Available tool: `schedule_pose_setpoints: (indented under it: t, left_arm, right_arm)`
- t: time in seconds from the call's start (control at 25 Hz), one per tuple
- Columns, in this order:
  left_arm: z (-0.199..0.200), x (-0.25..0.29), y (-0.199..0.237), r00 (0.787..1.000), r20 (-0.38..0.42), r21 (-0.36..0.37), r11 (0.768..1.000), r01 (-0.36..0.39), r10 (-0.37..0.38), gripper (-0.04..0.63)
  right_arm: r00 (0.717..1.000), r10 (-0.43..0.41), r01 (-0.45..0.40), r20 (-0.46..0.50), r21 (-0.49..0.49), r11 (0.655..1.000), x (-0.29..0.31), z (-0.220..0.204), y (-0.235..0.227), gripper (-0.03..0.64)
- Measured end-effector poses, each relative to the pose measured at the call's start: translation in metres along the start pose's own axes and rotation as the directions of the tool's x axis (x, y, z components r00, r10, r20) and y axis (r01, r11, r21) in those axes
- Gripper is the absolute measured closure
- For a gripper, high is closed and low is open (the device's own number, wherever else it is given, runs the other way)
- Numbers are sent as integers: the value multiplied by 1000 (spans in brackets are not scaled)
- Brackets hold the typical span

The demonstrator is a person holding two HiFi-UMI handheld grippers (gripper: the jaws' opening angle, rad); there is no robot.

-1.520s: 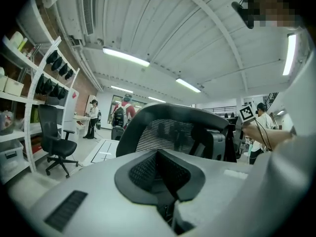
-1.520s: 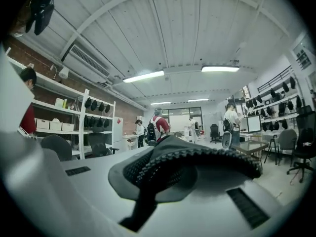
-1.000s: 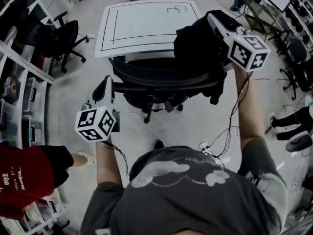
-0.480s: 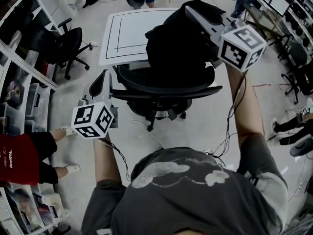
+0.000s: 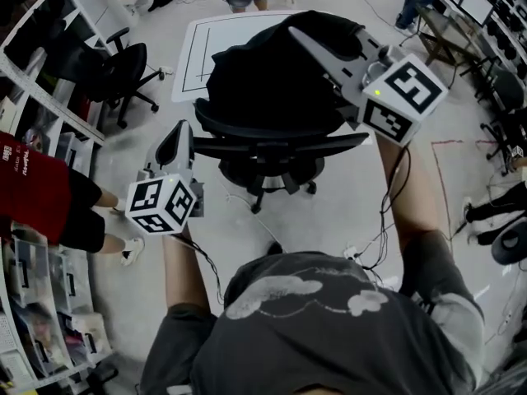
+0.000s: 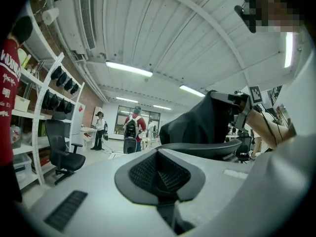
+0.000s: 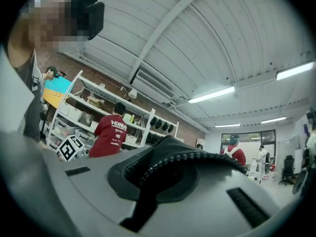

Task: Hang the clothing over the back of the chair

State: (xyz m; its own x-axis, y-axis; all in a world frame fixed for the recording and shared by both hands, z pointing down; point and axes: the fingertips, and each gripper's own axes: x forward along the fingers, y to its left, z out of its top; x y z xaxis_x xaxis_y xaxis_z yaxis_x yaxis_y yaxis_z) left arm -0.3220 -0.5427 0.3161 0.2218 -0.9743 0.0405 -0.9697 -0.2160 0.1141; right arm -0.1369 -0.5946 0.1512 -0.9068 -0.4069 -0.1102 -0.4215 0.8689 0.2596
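Observation:
A black garment [image 5: 263, 81] hangs bunched from my right gripper [image 5: 295, 33], which is shut on it and holds it above the curved back [image 5: 280, 142] of a black office chair. In the right gripper view the dark fabric with a zip edge [image 7: 197, 157] fills the space between the jaws. My left gripper [image 5: 179, 130] stands left of the chair, apart from it, shut with nothing in it. From the left gripper view the garment [image 6: 202, 125] is a dark mound over the chair back [image 6: 207, 148].
A white table [image 5: 193, 56] stands just beyond the chair. Another black chair [image 5: 115, 68] and shelving [image 5: 33, 97] line the left side. A person in a red shirt [image 5: 33, 196] stands at the left. Cables [image 5: 370, 245] lie on the floor.
My right gripper has carried the garment left and up, from the chair's right side to above its back. The left gripper rose a little. The person in red walked further along the left.

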Motion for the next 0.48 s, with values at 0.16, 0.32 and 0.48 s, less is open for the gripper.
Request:
schedule_pose_setpoints:
  t: [0.16, 0.32, 0.48]
  left_arm:
    - [4, -25, -22, 1000, 13, 21, 1000, -4, 3, 594]
    - [9, -45, -41, 1000, 25, 19, 1000, -11, 11, 594]
    - [10, -64, -65, 1000, 22, 30, 999, -19, 18, 594]
  right_arm:
    - [999, 47, -46, 8, -69, 997, -17, 15, 39, 620]
    - [995, 97, -98, -13, -115, 989, -36, 24, 88, 621]
    - [991, 130, -130, -11, -102, 986, -59, 29, 125, 621]
